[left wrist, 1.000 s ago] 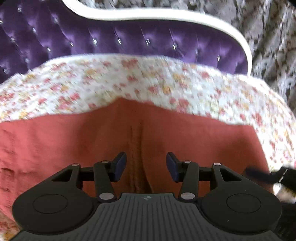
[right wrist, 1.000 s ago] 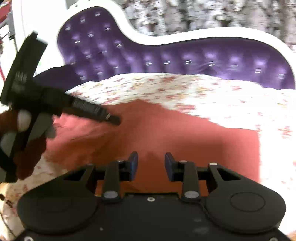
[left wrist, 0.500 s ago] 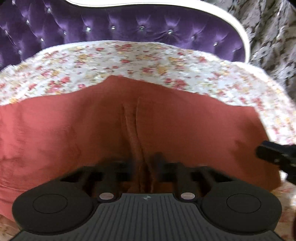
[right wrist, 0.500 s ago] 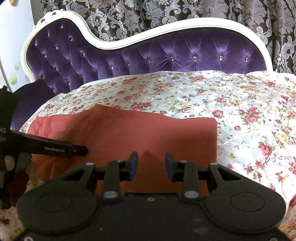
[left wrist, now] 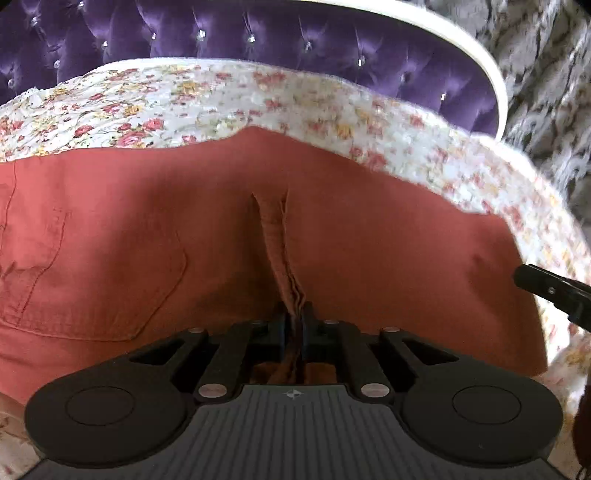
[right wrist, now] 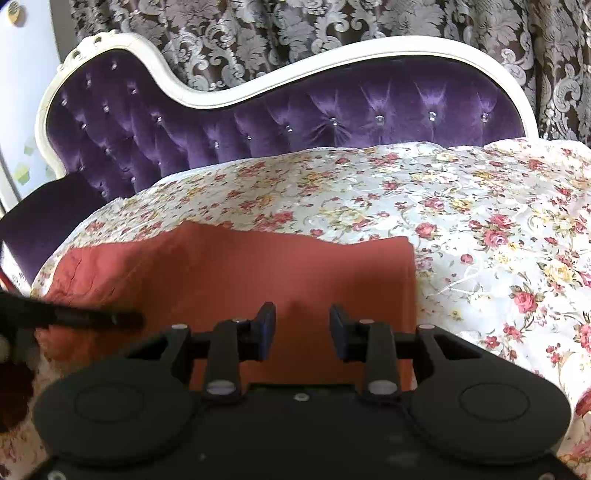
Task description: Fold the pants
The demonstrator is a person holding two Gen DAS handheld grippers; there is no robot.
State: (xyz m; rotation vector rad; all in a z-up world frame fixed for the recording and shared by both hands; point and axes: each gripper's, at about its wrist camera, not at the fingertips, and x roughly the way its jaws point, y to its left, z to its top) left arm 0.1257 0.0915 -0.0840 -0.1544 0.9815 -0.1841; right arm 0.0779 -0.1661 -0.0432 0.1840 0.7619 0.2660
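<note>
Pants [left wrist: 369, 258] pinched at near edge by left gripper [left wrist: 293, 332]; right gripper [right wrist: 303, 326] part-open, apparently just above.

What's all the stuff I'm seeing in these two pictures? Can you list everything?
pants: one, rust red, spread flat on the bedspread, back pocket showing
bedspread: one, white with red and yellow roses, covering the seat
sofa back: one, purple tufted velvet with a white frame, behind the bedspread
curtain: dark brown with silver leaf pattern, behind the sofa back
left gripper: one, black with blue pads, jaws shut on a pinched ridge of the pants
right gripper: one, black with blue pads, jaws open over the pants near their right edge
</note>
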